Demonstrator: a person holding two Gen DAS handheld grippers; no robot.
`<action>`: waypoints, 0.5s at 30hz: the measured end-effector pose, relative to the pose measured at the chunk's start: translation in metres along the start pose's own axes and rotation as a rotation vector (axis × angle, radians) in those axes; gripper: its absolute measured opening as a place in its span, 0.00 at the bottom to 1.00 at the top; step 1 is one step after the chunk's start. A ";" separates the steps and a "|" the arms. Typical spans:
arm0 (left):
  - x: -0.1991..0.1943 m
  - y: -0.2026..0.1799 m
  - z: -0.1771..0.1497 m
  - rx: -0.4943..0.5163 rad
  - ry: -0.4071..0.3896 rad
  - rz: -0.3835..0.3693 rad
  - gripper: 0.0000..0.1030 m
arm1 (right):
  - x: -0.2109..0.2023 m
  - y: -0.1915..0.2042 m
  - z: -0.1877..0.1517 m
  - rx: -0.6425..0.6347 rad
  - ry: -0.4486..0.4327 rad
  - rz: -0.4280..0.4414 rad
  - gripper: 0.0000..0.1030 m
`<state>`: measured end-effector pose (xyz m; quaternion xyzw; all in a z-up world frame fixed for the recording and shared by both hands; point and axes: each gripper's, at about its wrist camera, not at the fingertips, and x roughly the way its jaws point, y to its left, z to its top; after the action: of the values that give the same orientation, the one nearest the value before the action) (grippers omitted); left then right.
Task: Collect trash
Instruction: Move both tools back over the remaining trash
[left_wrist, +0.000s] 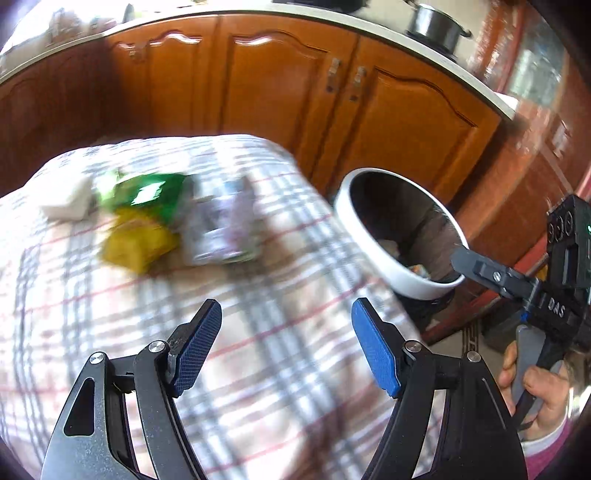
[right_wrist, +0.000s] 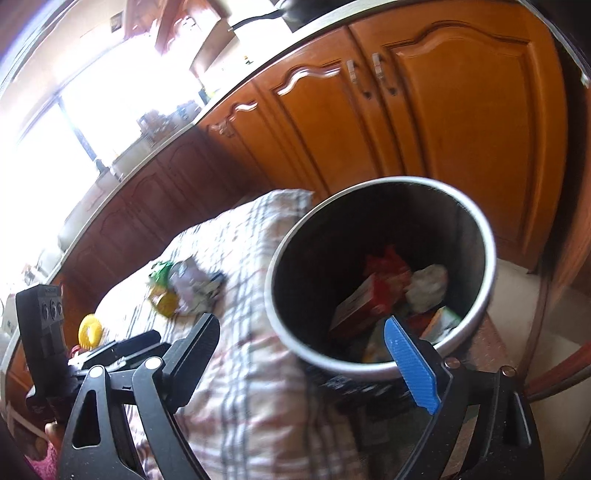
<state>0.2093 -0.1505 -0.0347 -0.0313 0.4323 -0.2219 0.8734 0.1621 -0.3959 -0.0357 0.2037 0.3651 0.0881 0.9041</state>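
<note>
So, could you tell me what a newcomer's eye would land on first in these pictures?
Probably the round bin beside the table's edge, already holding a red packet and crumpled paper. Next, the blurred heap of wrappers, green, yellow and silvery, on the checked tablecloth. Both the left gripper and right gripper hang open and empty.

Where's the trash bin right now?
The trash bin stands off the checked cloth's right edge, before the wooden cabinets, in both views.
</note>
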 end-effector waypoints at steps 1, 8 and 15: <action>-0.004 0.007 -0.003 -0.017 -0.009 0.008 0.72 | 0.002 0.006 -0.002 -0.010 0.004 0.004 0.90; -0.022 0.063 -0.014 -0.123 -0.019 0.057 0.73 | 0.022 0.046 -0.015 -0.081 0.054 0.046 0.90; -0.030 0.098 -0.020 -0.181 -0.034 0.080 0.73 | 0.039 0.075 -0.018 -0.122 0.076 0.075 0.90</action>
<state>0.2136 -0.0469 -0.0494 -0.0966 0.4368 -0.1462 0.8823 0.1770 -0.3104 -0.0393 0.1584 0.3854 0.1516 0.8963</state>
